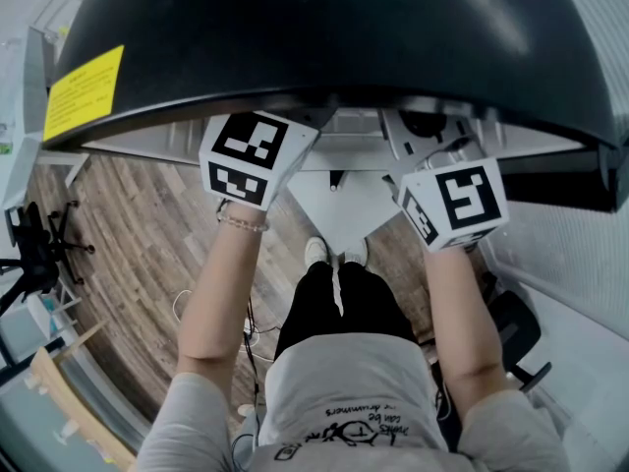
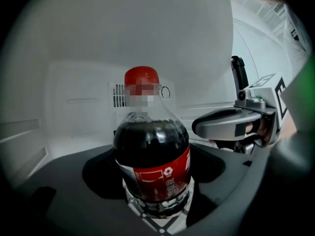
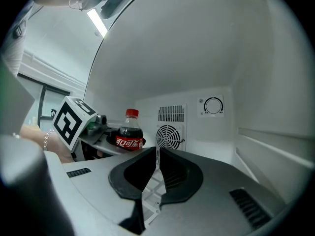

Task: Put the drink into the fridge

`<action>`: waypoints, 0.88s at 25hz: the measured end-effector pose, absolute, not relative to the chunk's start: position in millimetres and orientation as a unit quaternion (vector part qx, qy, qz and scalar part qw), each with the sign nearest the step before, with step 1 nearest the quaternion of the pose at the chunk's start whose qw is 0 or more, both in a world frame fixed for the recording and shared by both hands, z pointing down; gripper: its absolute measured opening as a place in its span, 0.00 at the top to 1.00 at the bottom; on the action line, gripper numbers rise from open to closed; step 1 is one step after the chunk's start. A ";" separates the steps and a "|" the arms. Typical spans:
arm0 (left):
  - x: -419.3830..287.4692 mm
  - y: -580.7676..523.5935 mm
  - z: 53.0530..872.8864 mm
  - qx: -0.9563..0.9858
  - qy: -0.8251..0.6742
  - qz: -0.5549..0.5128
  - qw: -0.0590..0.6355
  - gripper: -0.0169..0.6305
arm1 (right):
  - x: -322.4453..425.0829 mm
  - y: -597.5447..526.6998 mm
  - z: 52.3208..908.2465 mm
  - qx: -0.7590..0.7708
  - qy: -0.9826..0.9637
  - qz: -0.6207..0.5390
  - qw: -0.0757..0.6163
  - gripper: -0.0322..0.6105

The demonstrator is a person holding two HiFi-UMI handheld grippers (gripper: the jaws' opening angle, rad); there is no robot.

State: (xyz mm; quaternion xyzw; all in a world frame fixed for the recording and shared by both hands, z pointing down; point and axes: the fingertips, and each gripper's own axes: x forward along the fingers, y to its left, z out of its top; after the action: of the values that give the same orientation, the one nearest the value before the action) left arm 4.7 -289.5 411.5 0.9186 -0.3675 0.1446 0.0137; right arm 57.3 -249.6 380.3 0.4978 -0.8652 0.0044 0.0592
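Drink: a cola bottle (image 2: pixel 151 149) with a red cap (image 2: pixel 141 77) and a red label, inside the white fridge (image 3: pixel 256 82), well in from its front edge and in front of the back wall (image 3: pixel 197 90).
Axis: the long axis is vertical, cap up and base down, with no lean.
Left tool (image 2: pixel 153 154): jaws wide, one on each side of the bottle's lower body. A dark gap shows on both sides, so the pads do not press on it.
Base: hidden by the jaws; whether it rests on the fridge floor cannot be told.
Right tool (image 3: pixel 157 150): jaws together, with nothing between them. It is inside the fridge, to the right of the bottle and apart from it.
Back wall: a round fan grille (image 3: pixel 169 136), with a dial (image 3: pixel 213 105) above and to its right.
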 end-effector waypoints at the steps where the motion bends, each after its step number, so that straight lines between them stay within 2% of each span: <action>1: 3.2 -289.7 411.4 0.918 -0.370 0.143 0.015 0.43 | 57.0 -249.5 379.9 0.497 -0.866 0.004 0.059 0.88; 22: 4.0 -285.0 400.0 0.924 -0.361 0.124 0.001 0.39 | 52.7 -244.5 379.8 0.497 -0.866 0.004 0.060 0.88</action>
State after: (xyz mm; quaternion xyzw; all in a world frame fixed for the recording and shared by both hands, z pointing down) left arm 4.0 -285.0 400.0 0.9244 -0.3609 0.1235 0.0012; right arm 52.7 -244.5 379.8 0.4967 -0.8658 0.0043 0.0597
